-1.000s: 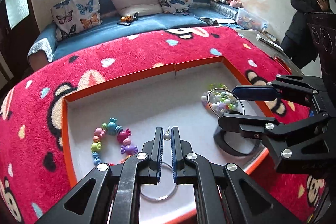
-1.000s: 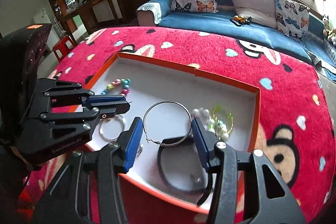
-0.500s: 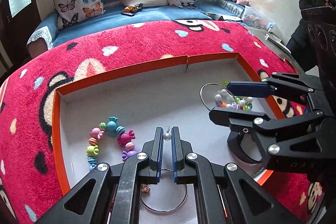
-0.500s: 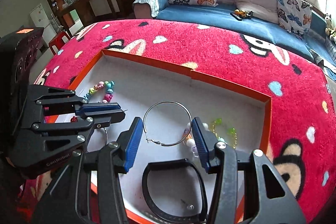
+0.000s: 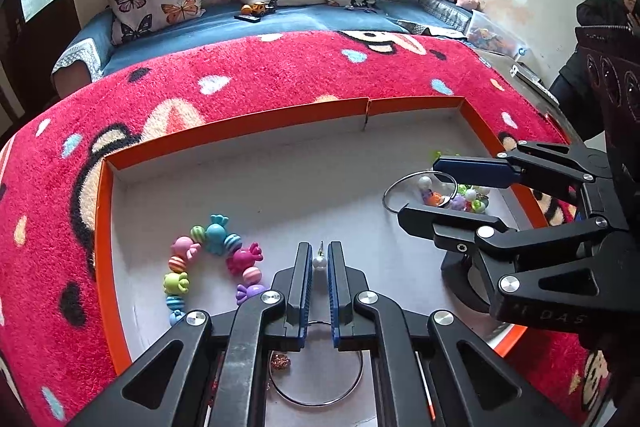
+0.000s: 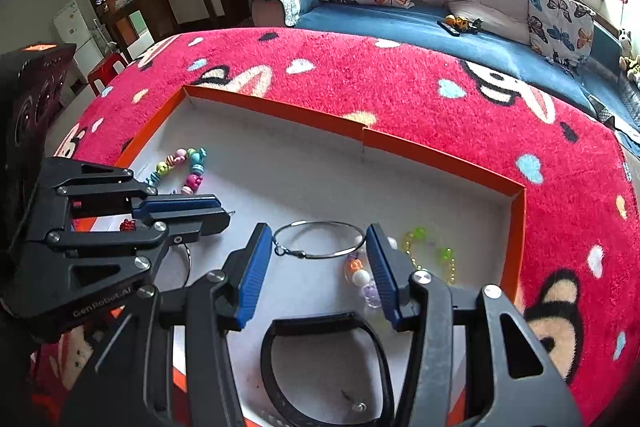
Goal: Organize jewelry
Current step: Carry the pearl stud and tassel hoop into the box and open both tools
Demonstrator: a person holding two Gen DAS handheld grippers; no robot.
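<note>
Jaws, left: my left gripper (image 5: pixel 319 263) is pinched together on a small pearl earring (image 5: pixel 319 262), its hook poking up past the tips; a thing this tiny needs a fingertip pinch.
Jaws, right: my right gripper (image 6: pixel 320 259) stands wide apart, straddling a large silver hoop (image 6: pixel 320 240) that lies flat between the tips, so closing would catch both sides.
Tray: the orange-rimmed tray (image 5: pixel 240 131) on the red blanket (image 5: pixel 280 67) corrals everything.
Left of my left jaws: a candy-bead bracelet (image 5: pixel 212 259).
Beneath my left jaws: a second hoop (image 5: pixel 316 383) and a glittery stud (image 5: pixel 280 361).
Under my right jaws: a black bangle (image 6: pixel 324 359).
Right of my right jaws: a clump of clear and green beads (image 6: pixel 428 255), touching the hoop's far side.
Judgement: sorting is early; most pieces lie loose.
</note>
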